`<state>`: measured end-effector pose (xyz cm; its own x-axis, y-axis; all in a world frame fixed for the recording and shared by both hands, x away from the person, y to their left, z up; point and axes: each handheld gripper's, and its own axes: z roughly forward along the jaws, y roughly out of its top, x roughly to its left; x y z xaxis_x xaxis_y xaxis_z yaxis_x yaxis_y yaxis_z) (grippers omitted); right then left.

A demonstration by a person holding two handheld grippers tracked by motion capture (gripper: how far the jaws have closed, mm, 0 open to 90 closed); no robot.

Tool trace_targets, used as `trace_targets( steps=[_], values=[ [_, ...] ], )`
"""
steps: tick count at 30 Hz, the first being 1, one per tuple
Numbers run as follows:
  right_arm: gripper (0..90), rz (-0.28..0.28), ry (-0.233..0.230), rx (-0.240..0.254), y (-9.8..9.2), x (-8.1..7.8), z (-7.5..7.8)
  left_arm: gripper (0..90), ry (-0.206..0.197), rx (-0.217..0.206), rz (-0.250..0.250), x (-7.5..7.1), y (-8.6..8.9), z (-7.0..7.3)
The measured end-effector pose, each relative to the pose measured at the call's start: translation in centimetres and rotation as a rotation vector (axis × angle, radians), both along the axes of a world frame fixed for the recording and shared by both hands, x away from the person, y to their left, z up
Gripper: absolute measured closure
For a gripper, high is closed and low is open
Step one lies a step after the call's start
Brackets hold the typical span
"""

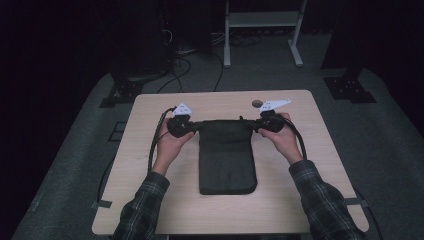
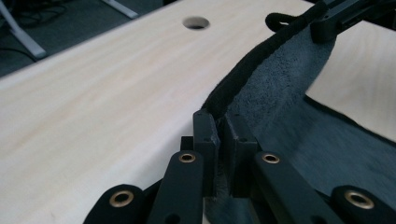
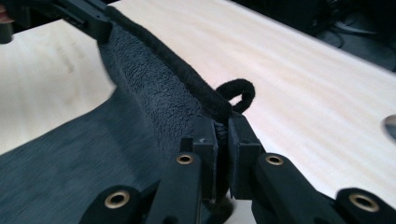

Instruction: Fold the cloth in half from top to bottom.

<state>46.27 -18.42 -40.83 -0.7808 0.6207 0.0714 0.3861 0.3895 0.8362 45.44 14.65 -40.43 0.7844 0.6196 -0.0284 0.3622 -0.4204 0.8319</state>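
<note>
Dark fleecy cloth [image 1: 227, 155] lies down the middle of your pale wooden table [image 1: 150, 200] in the high view, its far edge lifted and stretched level between your two tools. At centre left of that frame your left gripper [image 1: 194, 127] meets the cloth's left far corner, with your left hand [image 1: 172, 142] just below it. In the left gripper view the jaws stand pressed together at lower centre, pinching the thick hem of the cloth [image 2: 280, 84] — the fabric climbs from them toward the upper right of the frame, where the other tool clamps it. A round hole [image 2: 196, 22] in the tabletop sits at upper centre there. Moving right in the high view, your right gripper [image 1: 256, 129] holds the opposite far corner, your right hand [image 1: 282, 137] beside it. In the right gripper view its jaws are likewise nipped tight on the hem — a small hanging loop [image 3: 239, 93] curls out just above them, and the cloth [image 3: 140, 93] runs off to the upper left.
</note>
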Motion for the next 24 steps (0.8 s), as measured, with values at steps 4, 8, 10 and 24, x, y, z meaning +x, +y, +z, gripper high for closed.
trace_targets(
  steps=[4, 8, 10, 24],
  values=[
    [82.7, 0.031, 0.015, 0.007, -0.2, -1.7, -0.9, 84.5, 0.011, 0.005, -0.031, -1.6, 0.1, -0.5],
    [82.6, 0.052, 0.029, 0.008, -0.3, -3.1, -1.6, 84.5, 0.016, -0.004, -0.057, -3.3, 0.2, -1.1],
    [82.6, 0.061, 0.033, 0.005, -0.4, -3.9, -1.9, 84.5, 0.024, -0.004, -0.067, -4.0, 0.3, -1.4],
    [82.5, 0.119, 0.059, 0.002, -0.5, -7.8, -3.0, 84.5, 0.096, -0.007, -0.112, -8.3, 0.9, -2.9]
  ],
)
